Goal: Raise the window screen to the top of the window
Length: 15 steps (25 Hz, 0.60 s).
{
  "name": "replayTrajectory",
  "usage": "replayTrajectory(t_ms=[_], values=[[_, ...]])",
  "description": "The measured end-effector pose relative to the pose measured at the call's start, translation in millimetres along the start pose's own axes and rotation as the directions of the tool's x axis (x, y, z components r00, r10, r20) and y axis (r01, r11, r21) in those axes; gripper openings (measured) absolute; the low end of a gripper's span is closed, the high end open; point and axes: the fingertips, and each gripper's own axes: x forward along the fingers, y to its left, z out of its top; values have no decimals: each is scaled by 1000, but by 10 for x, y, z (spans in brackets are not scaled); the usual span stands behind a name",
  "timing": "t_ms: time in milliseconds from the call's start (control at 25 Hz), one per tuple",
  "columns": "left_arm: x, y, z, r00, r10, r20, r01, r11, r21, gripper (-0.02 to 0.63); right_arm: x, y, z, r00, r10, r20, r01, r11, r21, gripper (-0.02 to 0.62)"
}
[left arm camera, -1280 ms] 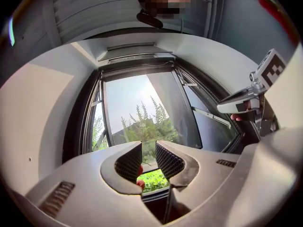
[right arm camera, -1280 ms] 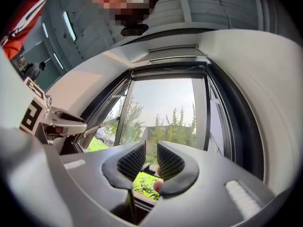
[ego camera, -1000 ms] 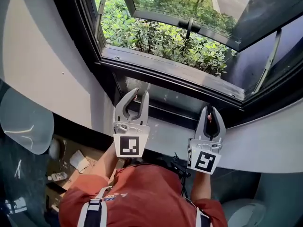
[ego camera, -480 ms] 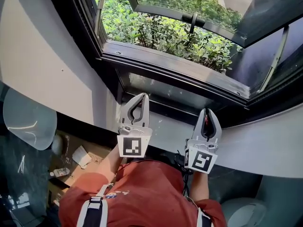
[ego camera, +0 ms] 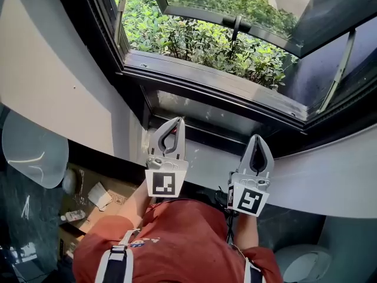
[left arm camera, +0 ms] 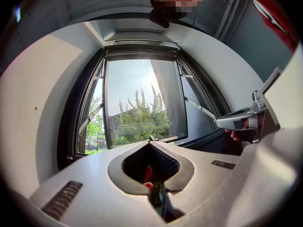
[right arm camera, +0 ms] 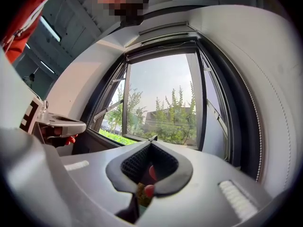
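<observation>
From the head view I look down on an open window with a black frame (ego camera: 212, 78); its sash (ego camera: 235, 17) swings outward over green shrubs. A dark bar (ego camera: 206, 135), likely the screen's lower rail, runs along the foot of the recess. My left gripper (ego camera: 178, 121) is shut with its tips at this bar. My right gripper (ego camera: 260, 138) is also shut, its tips at the bar further right. In the left gripper view the left gripper (left arm camera: 151, 140) shows its jaws met, as does the right gripper (right arm camera: 152, 139) in its own view. Nothing shows between either pair.
A white wall (ego camera: 65, 81) flanks the window's left side and a pale curved ledge (ego camera: 324, 181) lies at the right. A grey rounded seat (ego camera: 32, 152) and a cardboard box with litter (ego camera: 88, 196) are on the floor at lower left.
Both grippers have closed: the left stood wide open a second ago, the right slightly open until half a second ago. The left gripper sank a little toward the dark bar.
</observation>
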Motion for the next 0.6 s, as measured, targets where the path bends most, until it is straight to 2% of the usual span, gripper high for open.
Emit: replayTrajectory(t_ms=[240,600], values=[[-3,-31,28,1000,-1,13,1,999,-38,5,-23,-23,9,1000,-11,4,11,1000,2,9],[14,-87,57,1000,-17,12,17,999,-34,5,-28,-9,-3,1000,5,-5,-5,1000,-9,9]])
